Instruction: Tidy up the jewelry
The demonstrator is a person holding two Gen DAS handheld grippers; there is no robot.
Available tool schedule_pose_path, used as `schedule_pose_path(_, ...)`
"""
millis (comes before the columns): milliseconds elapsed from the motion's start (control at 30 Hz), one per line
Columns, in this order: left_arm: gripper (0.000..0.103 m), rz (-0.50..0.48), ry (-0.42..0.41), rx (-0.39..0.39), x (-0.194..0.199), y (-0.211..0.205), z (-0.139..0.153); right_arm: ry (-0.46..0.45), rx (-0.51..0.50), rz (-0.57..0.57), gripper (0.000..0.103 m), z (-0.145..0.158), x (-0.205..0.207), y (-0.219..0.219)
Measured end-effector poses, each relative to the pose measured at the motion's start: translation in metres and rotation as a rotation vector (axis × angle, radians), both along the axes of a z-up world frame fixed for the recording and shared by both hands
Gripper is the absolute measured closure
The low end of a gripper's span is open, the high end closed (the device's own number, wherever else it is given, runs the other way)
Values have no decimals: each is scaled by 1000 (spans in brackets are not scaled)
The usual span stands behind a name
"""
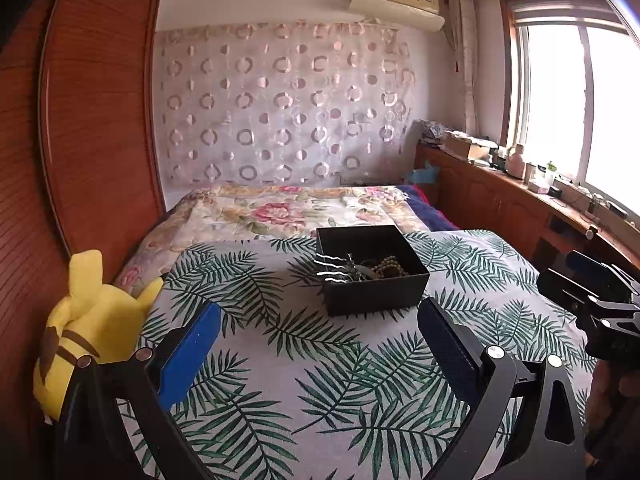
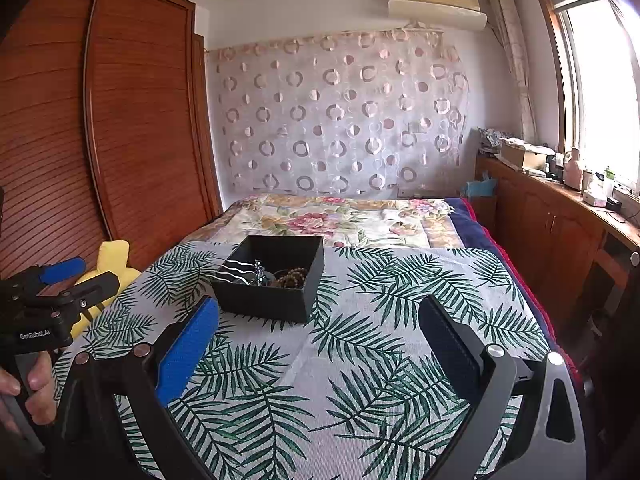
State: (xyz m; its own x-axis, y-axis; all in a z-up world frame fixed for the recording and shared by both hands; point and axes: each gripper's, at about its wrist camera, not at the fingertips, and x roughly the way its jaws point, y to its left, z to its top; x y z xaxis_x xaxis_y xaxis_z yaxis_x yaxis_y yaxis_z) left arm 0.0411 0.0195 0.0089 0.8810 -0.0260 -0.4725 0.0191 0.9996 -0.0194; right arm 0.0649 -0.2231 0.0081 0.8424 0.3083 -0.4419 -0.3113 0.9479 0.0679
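A black open box (image 1: 376, 294) stands on the fern-print cloth (image 1: 304, 364); it also shows in the right wrist view (image 2: 264, 300). Inside lie a brown bead bracelet (image 1: 390, 267), wavy silver hairpins (image 1: 332, 268) and a small silver piece (image 1: 354, 270). The beads (image 2: 294, 277) and the pins (image 2: 236, 270) show in the right view too. My left gripper (image 1: 320, 320) is open and empty, short of the box. My right gripper (image 2: 318, 316) is open and empty, short of the box and to its right. Each gripper appears in the other's view, the right (image 1: 564, 276) and the left (image 2: 96, 270).
A yellow plush toy (image 1: 86, 332) lies at the cloth's left edge by the wooden wardrobe (image 1: 92, 120). A floral quilt (image 1: 288, 210) covers the bed beyond the box. A wooden counter (image 1: 520, 196) with clutter runs under the window on the right.
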Motion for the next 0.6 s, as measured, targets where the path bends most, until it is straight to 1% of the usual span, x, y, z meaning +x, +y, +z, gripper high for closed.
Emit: schedule_pose_path(600,8,2,-1,4,0,1,-2,-1,1,-6,2,-1,-1,-3)
